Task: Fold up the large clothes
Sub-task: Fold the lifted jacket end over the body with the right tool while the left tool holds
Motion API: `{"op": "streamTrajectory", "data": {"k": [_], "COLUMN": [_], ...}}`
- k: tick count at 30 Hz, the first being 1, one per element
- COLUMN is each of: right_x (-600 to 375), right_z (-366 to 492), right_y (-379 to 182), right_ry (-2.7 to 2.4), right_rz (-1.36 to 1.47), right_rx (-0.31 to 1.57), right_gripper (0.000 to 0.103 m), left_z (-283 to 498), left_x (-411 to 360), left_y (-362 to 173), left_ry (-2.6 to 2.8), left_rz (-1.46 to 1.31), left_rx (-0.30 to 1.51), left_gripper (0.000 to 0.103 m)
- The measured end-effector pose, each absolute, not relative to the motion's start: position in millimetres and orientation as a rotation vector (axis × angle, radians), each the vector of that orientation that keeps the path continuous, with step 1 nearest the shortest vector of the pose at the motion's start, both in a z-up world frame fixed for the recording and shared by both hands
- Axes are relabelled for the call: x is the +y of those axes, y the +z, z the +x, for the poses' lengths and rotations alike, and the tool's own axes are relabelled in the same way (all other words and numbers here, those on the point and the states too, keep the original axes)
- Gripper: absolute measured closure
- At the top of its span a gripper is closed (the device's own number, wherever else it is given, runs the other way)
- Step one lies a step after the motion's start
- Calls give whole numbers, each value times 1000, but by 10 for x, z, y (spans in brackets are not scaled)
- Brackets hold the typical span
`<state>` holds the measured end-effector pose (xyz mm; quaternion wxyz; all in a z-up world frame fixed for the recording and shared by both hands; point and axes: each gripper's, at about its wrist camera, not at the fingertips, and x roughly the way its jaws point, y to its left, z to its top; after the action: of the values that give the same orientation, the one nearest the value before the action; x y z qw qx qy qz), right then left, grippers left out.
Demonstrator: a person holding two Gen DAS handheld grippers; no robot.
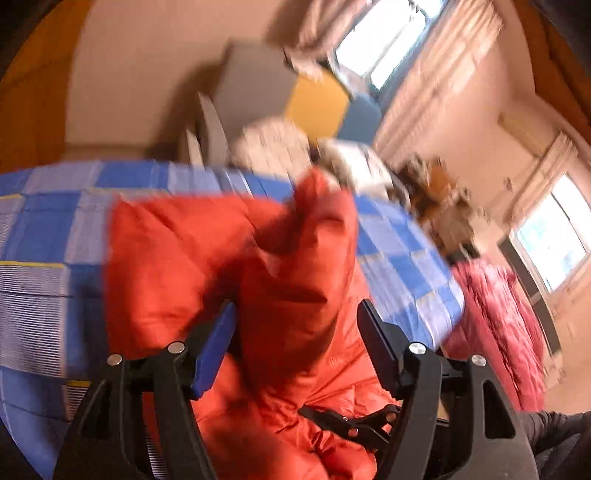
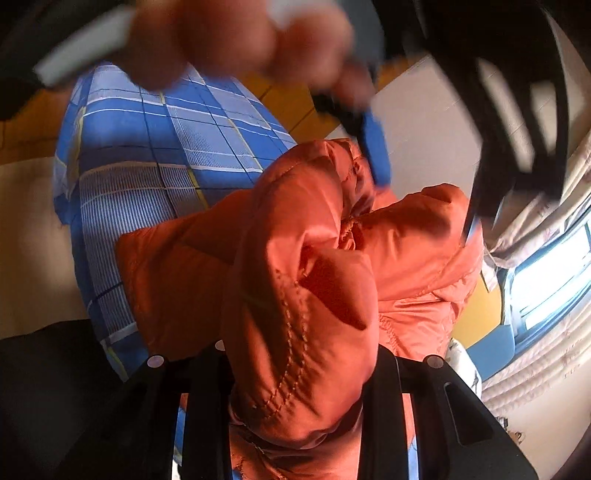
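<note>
Folding an orange puffer jacket on a bed with a blue plaid sheet.

Left wrist view: heavy motion blur. Left hand-held gripper has jaws spread wide, blue pad on the left finger and dark pad on the right, nothing pinched. A raised ridge of jacket stands between and just ahead of the fingers; more jacket lies below them toward the camera. A red quilted item hangs off to the right, past the bed edge.

Right wrist view: right hand-held gripper is clamped on a thick stitched fold of the jacket, fabric bulging up out of the jaws. Ahead and above, the other gripper and a blurred hand are close to the far part of the jacket. Sheet lies ahead-left.

Judgement: mid-fold, one side held. To do it well, close the left jaws on a single seam edge rather than the puffy bulk, match heights of both grips, keep the fabric taut between them, then lay it flat on the bed without dragging the sheet.
</note>
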<state>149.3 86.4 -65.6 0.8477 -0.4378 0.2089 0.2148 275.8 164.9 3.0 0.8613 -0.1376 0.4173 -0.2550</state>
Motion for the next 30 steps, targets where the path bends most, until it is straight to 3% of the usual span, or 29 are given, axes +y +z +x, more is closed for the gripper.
{"op": "streamTrajectory", "data": {"k": [1, 2, 3, 5, 8, 11, 16, 21, 27, 30], "right_x": [874, 862, 822, 740, 488, 69, -587, -720, -451, -178], "right_z": [1498, 1489, 1473, 1446, 1428, 1521, 1747, 1861, 1758, 1736], "right_y": [-662, -659, -642, -531, -242, 59, 242, 31, -205, -386], "right_ry": [455, 465, 481, 560, 725, 865, 800, 682, 637, 615], "right_rz": [-917, -900, -877, -804, -590, -314, -81, -125, -267, -337], "right_rx": [438, 441, 441, 453, 514, 617, 685, 756, 752, 741], "right_gripper": [71, 66, 63, 46, 32, 25, 26, 41, 43, 44], "left_z": [2798, 2815, 2813, 2826, 2785, 2746, 2737, 2647, 2569, 2529], "left_x": [1580, 1536, 1527, 1556, 1606, 1693, 1789, 1895, 2073, 2147], "left_y": [-7, -28, -8, 15, 9, -18, -104, -183, -399, -536], "left_ry": [-515, -515, -516, -502, -484, -471, -441, -377, -242, -156], "left_rz": [-257, -233, -229, -254, -255, -275, -304, -348, -434, -467], "left_rx": [898, 907, 903, 913, 911, 911, 911, 923, 973, 975], "left_gripper": [58, 72, 76, 87, 89, 89, 89, 88, 84, 75]}}
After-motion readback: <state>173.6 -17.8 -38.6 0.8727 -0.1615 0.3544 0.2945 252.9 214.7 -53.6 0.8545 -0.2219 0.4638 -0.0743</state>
